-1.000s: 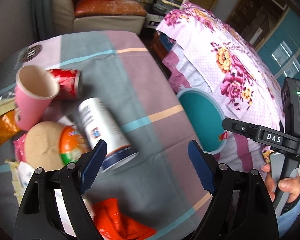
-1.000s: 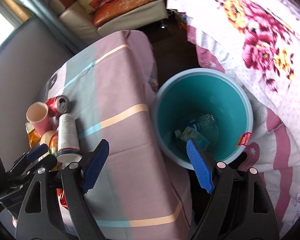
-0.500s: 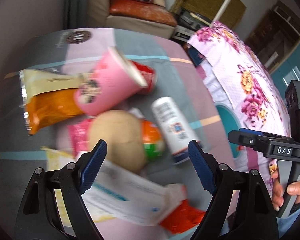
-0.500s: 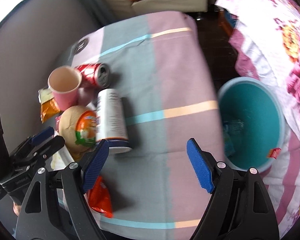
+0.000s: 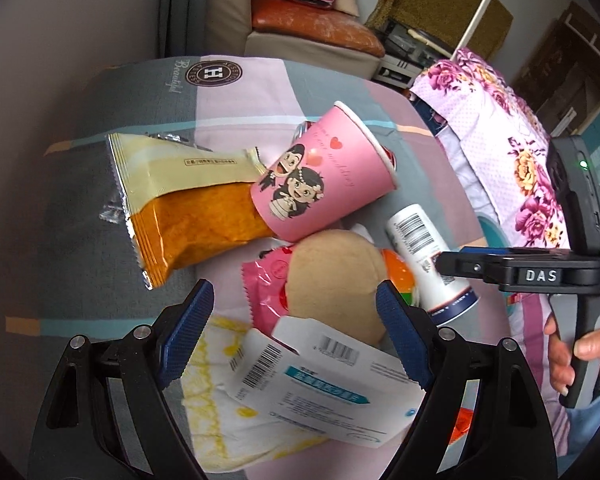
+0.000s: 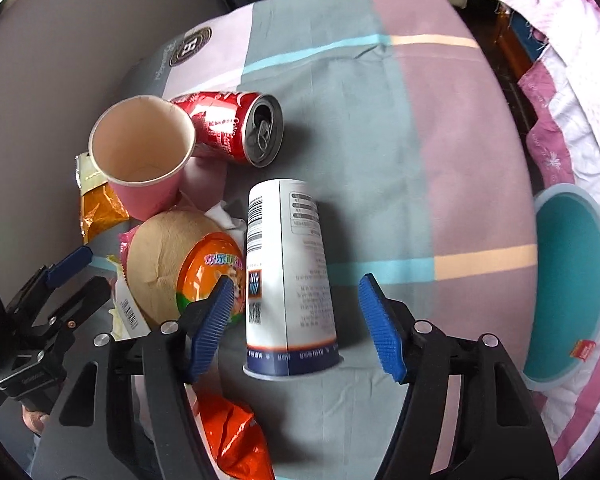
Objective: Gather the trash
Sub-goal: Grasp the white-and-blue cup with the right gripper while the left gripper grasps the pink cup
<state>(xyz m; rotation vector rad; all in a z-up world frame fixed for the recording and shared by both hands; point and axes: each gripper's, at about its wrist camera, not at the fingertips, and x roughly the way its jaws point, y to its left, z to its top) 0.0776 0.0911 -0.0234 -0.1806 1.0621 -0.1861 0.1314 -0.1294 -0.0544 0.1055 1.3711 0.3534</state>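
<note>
Both tongs are being held open and empty: the right tongs [image 6: 296, 324] are being spread around the lower end of the white tube [image 6: 288, 280], the pads apart from it on either side, and the left tongs [image 5: 296, 332] are being held wide over the heap beside that tube.

Little of the task is being shown as done. The teal bin [image 6: 572, 280] is standing off the desk [image 6: 440, 120] edge, well apart from the white tube, and its contents are not being shown from this angle. Nearly all the trash is judged to be left, all of it lying on the desk.

Beside the white tube, the round tan container with the orange lid [image 6: 180, 268] is lying touching it. Beyond the tube, the pink paper cup [image 6: 144, 160] and the red can [image 6: 228, 128] are lying on their sides. Past the cup, an orange snack bag [image 5: 188, 204] is lying flat. Nearer than the tube, a white carton [image 5: 320, 384], a pink wrapper [image 5: 266, 288] and an orange-red wrapper [image 6: 236, 436] are being left. The white tube is judged to be the next piece taken.
</note>
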